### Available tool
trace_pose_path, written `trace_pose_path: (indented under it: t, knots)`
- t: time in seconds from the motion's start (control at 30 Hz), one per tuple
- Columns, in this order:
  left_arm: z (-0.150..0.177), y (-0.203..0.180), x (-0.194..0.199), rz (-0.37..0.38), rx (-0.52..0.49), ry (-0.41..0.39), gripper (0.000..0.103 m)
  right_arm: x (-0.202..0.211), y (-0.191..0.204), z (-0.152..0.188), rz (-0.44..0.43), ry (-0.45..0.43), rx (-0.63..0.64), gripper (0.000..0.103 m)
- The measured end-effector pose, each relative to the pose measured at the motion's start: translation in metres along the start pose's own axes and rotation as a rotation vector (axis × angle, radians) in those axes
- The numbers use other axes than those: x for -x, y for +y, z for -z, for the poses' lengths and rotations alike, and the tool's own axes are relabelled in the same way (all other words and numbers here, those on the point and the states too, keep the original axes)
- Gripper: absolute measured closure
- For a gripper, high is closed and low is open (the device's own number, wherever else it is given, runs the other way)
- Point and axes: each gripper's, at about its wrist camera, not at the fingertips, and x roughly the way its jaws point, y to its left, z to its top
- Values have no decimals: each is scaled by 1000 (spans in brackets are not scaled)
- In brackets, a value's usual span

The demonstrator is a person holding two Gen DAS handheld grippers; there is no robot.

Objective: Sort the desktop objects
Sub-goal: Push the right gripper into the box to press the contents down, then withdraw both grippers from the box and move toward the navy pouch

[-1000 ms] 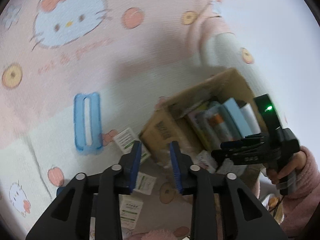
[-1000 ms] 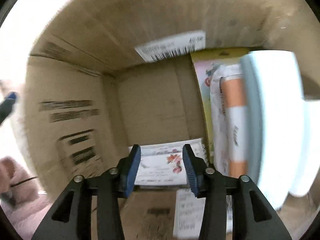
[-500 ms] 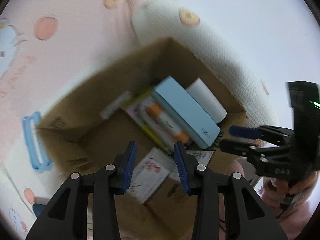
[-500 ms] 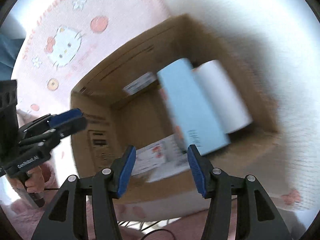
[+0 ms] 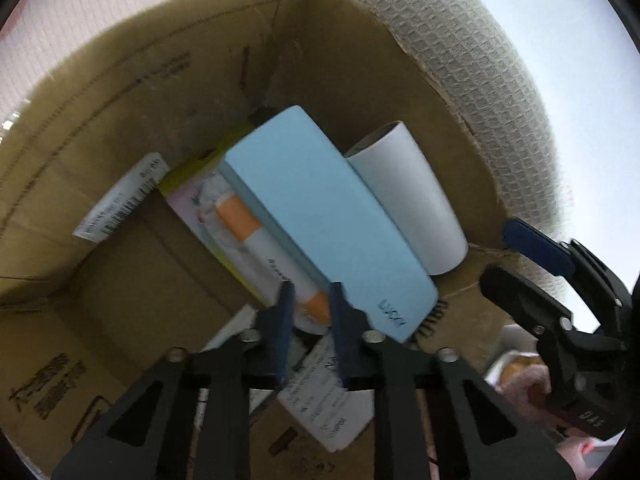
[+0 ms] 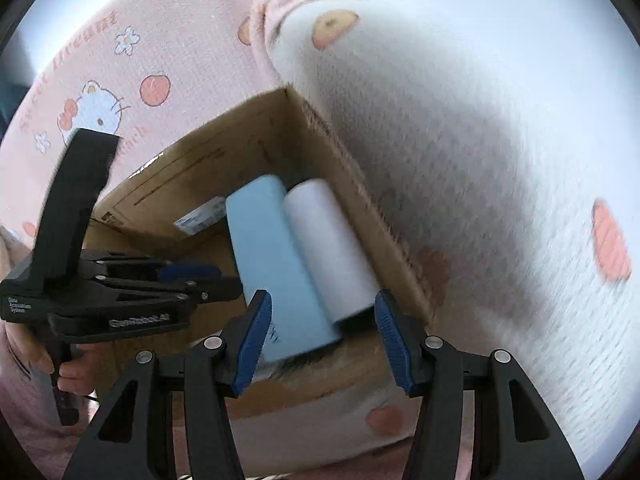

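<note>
My left gripper point(image 5: 312, 312) reaches down into the cardboard box point(image 5: 140, 92), its jaws closing to a narrow gap. The end of an orange and white tube point(image 5: 256, 236) shows through that gap; I see no pad pressing on it. Beside the tube lie a light blue case point(image 5: 328, 216) and a white roll point(image 5: 408, 196). My right gripper point(image 6: 324, 340) hangs open above the box's point(image 6: 200, 168) near edge. The blue case point(image 6: 268, 256) and the roll point(image 6: 332, 248) show beyond its fingers. The left gripper point(image 6: 228, 280) enters from the left there.
A yellow-edged pack point(image 5: 188, 176) lies under the tube, and a printed paper slip point(image 5: 328, 400) lies on the box floor. A white waffle cushion point(image 6: 460, 160) presses against the box's right wall. Pink cartoon-cat bedding point(image 6: 160, 40) lies behind. A hand point(image 6: 72, 368) grips the left handle.
My left gripper swung from the bedding over the box and dropped inside, and its jaws narrowed. My right gripper pulled up and back out of the box, staying open.
</note>
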Motion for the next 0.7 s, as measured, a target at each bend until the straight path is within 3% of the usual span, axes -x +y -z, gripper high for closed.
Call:
trace_pose_path:
  t: [0.03, 0.07, 0.13, 0.3, 0.37, 0.7]
  knots:
    - [0, 0, 0, 21, -1, 3, 98, -2, 4, -3, -6, -7, 27, 58]
    - [1, 0, 0, 20, -5, 5, 98, -6, 8, -5, -14, -9, 46, 70]
    - [2, 1, -1, 22, -10, 9, 99, -12, 14, -11, -45, 2, 84, 77]
    - [8, 4, 0, 43, -15, 0, 99, -37, 17, -24, -84, 15, 113, 82]
    - [9, 6, -1, 46, -13, 9, 102, -52, 14, -30, -62, 24, 99, 90]
    - [17, 19, 1, 89, 8, 21, 102, -68, 18, -42, -81, 23, 114, 90]
